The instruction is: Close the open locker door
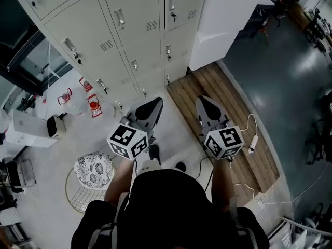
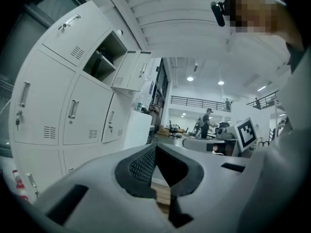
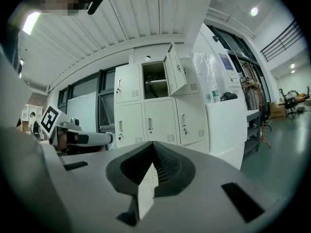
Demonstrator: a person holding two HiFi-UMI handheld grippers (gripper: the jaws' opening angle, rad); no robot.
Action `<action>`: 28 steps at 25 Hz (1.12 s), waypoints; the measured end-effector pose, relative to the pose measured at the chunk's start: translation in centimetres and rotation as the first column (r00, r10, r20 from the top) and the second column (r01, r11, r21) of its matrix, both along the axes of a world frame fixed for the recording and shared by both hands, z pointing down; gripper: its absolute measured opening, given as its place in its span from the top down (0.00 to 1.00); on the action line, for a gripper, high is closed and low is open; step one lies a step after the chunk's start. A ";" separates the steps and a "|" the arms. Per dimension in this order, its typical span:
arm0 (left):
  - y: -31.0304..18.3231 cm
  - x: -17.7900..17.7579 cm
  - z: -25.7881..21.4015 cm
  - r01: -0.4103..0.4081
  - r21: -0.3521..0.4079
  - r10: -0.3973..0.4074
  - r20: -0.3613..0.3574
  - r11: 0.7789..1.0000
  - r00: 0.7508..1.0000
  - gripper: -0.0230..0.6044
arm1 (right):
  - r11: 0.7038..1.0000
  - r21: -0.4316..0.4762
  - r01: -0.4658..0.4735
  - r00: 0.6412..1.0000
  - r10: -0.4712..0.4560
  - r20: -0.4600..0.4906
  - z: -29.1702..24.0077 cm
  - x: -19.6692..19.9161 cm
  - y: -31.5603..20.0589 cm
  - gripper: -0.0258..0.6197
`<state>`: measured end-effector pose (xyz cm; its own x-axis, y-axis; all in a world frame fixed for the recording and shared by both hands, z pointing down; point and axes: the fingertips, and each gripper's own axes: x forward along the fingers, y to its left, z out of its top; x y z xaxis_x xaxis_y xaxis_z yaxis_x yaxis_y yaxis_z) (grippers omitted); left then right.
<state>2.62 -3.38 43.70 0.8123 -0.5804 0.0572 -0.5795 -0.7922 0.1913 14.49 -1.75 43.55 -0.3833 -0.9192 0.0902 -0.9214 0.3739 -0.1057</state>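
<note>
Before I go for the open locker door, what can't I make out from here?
Right gripper view: how the open locker door fastens, too small; what its compartment holds, too dark.
Head view: that door does not show; the lockers run off the top edge.

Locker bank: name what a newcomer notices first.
The one open locker door, top row, swung out from a bank of shut lockers. In the head view, the left hand-held gripper and right hand-held gripper point toward the lockers, both shut and empty.
</note>
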 end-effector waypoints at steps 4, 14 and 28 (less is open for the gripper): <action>-3.1 -0.9 -0.3 -0.066 -0.011 0.066 0.014 0.998 0.998 0.93 | 1.000 0.025 0.006 0.999 -0.005 -0.036 -1.3 -2.3 -3.1 0.96; -10.0 -4.3 -3.2 -0.143 0.016 0.143 0.002 0.990 0.990 0.94 | 0.998 0.057 -0.037 0.997 0.041 -0.072 -4.5 -5.1 -9.6 0.96; -14.4 -2.7 -8.3 -0.237 0.042 0.236 0.017 0.971 0.972 0.94 | 0.995 0.058 -0.079 0.996 0.082 -0.040 -9.3 -2.3 -13.5 0.95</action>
